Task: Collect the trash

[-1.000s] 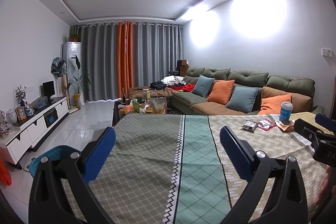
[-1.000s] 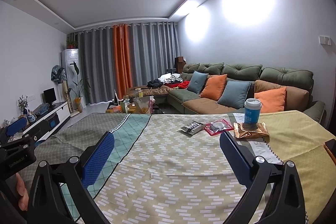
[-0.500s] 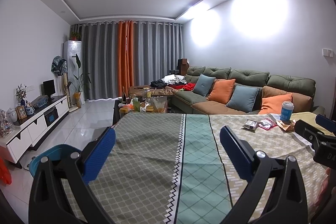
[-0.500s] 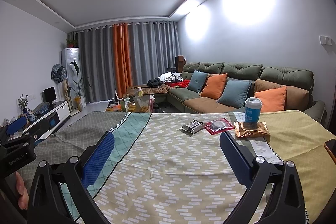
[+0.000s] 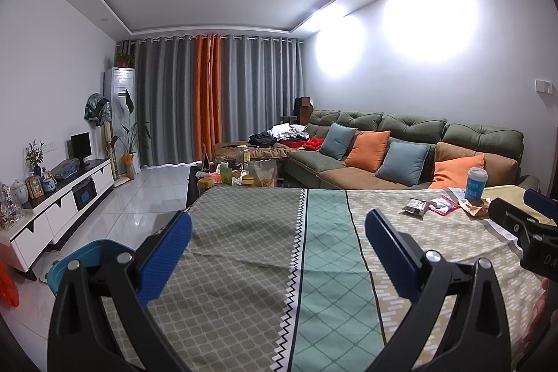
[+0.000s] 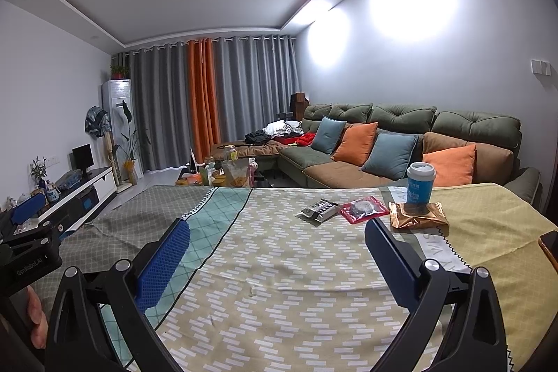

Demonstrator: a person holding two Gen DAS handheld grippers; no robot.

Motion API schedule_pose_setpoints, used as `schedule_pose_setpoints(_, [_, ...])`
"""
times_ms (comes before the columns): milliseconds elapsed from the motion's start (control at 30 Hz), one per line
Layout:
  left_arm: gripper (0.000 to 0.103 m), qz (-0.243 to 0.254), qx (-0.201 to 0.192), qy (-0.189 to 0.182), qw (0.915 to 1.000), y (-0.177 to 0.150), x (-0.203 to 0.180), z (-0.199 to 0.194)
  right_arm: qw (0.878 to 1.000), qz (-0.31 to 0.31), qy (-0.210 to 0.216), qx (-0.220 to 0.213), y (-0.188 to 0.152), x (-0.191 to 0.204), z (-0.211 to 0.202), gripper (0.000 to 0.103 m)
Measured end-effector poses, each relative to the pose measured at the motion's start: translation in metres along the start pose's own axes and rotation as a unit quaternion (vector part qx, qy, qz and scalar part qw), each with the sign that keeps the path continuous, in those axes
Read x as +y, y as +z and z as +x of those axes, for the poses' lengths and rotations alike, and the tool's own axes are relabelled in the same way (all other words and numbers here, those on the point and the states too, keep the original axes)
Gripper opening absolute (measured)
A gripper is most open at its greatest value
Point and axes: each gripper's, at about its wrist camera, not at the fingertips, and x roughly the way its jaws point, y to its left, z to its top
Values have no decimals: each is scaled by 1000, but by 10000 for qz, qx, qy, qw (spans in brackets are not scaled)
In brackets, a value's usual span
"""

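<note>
Near the far right edge of the surface [image 6: 279, 267]: a grey wrapper [image 6: 319, 210], a red packet [image 6: 363, 209], a crinkled gold packet [image 6: 418, 215] (blue cup [image 6: 420, 183] standing on it). Only in left view: blue bin [image 5: 89, 255] on floor. Both grippers [image 5: 278, 250] [image 6: 277, 253] empty, jaws spread.

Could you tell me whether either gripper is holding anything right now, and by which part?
Nothing is held: the left gripper and right gripper are both open and empty.

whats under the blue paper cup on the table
The blue paper cup stands on a shiny gold snack wrapper, which lies on the tablecloth. The wrapper's middle is covered.
</note>
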Motion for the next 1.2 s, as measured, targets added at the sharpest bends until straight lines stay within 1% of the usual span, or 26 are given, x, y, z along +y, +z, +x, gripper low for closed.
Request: schedule_pose_setpoints(1200, [100,18,49,-4,10000,-3,0,4,10000,12,-7,46,-3,1,0,100])
